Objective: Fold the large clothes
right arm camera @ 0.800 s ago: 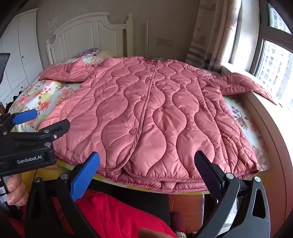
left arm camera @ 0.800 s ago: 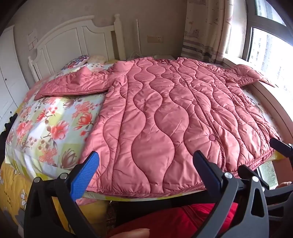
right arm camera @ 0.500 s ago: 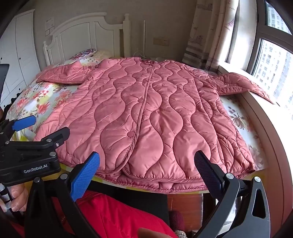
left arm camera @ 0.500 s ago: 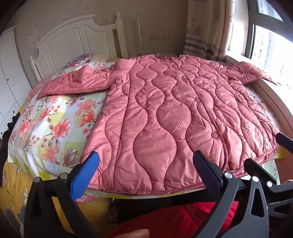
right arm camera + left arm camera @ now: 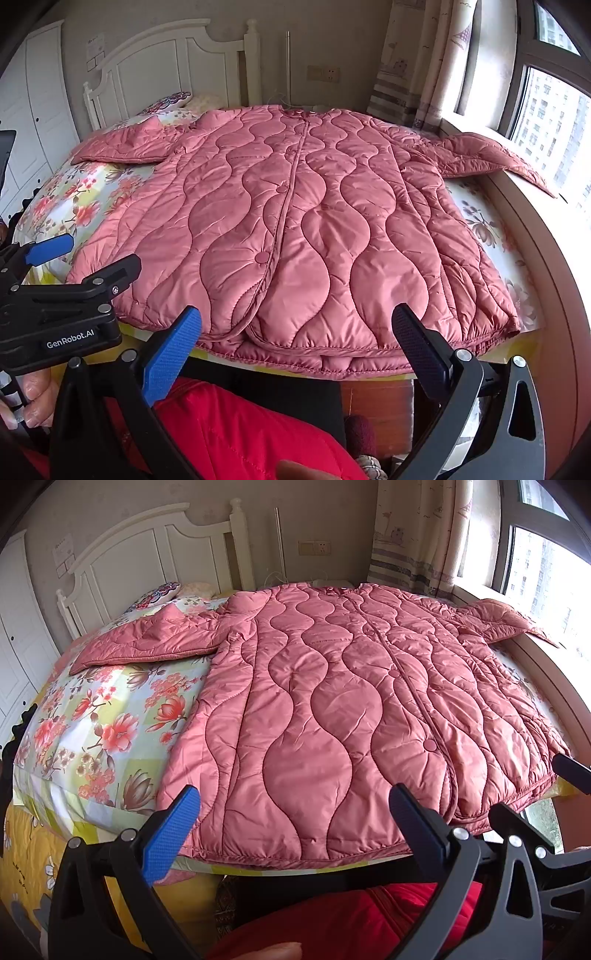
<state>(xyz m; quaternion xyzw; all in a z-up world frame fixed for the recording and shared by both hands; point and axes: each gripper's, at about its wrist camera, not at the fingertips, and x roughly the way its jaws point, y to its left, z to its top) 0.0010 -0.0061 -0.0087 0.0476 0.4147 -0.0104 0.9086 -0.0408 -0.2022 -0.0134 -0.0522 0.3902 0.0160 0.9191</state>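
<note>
So there's a big pink quilted coat [image 5: 332, 709] laid flat across the bed [image 5: 99, 731], front side up, snaps closed down the middle. It fills the centre of both views, with the hem at the lower edge, right along the foot of the bed. One sleeve [image 5: 147, 642] is spread toward the upper left over the floral sheet, the other sleeve [image 5: 491, 155] runs to the upper right, its cuff hanging over the window ledge. It looks smoothed out on purpose, so every fold line is easy to reach.

The left gripper [image 5: 291, 816] hangs just short of the hem, fingers spread wide, nothing between them. The right gripper [image 5: 295, 332] does the same in its own view, released and empty, lined up near the hem too. The left one also shows at the left edge of the right view.

Folding doesn't seem to have started. A sleeve probably gets tucked in first, though slick puffy fabric like this tends to spring back.
</note>
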